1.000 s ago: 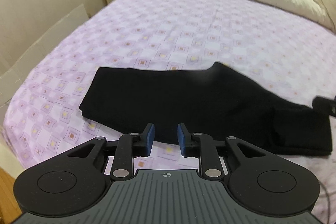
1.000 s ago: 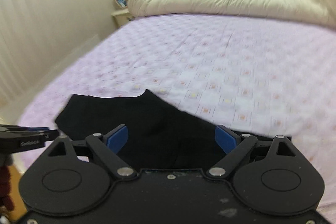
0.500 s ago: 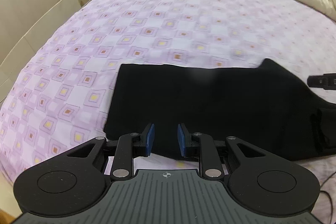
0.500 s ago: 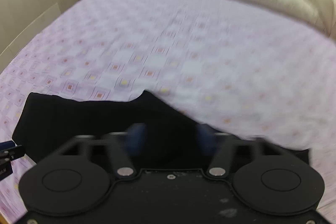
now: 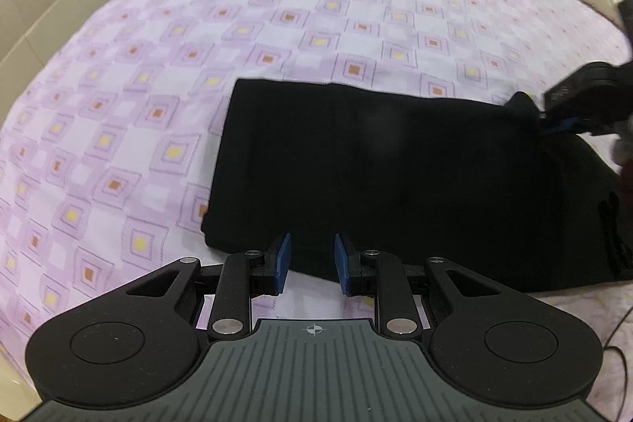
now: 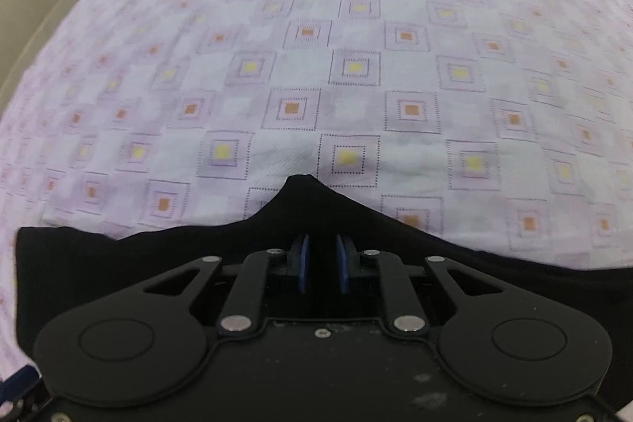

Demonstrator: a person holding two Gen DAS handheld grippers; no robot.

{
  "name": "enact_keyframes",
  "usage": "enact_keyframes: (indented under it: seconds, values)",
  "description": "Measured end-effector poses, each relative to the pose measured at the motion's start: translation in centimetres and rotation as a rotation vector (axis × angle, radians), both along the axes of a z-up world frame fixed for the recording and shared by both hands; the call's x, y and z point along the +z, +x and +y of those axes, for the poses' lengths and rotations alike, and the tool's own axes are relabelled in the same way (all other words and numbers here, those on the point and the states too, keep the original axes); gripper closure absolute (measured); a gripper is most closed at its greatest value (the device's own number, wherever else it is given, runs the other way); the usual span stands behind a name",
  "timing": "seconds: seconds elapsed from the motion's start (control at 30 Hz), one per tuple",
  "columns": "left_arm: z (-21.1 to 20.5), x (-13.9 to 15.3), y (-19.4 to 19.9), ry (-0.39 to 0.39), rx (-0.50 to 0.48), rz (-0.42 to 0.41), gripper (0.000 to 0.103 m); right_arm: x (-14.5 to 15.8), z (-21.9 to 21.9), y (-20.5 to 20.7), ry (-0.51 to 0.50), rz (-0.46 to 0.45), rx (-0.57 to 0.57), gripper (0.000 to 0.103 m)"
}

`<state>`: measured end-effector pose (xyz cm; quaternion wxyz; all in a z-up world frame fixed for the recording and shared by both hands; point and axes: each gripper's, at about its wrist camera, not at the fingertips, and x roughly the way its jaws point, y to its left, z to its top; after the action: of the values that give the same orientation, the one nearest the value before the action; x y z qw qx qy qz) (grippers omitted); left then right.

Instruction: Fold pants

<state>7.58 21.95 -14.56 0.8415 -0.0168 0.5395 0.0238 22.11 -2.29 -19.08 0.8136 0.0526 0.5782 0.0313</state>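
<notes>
Right gripper (image 6: pixel 321 258) is seen narrowed over the crotch peak of the black pants (image 5: pixel 395 176), grip on cloth not confirmed. Left gripper (image 5: pixel 310 260) is held part-open at near edge, empty. Pants are laid flat on the purple bedsheet (image 5: pixel 198 46). Risk: only top layer pinched, so fold could be skewed.

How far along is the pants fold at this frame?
Done: the black pants lie on the bedspread as one flat band. In hand: the right gripper pinches the far edge; the left gripper sits open at the near edge. Left: the cross folds.
</notes>
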Motion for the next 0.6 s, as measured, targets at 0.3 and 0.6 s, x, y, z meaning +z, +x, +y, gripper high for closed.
enact_keyframes:
  seconds: [0.3,0.6]
  values:
    - [2.1,-2.6,0.0,-0.137,0.100,0.096,0.080,-0.5,1.1,1.0,-0.047,-0.003,0.063,0.086]
    - [5.4,-4.2,0.3,-0.293,0.220,0.077,0.079,-0.9,1.0,1.4,-0.049,0.001,0.085,0.086]
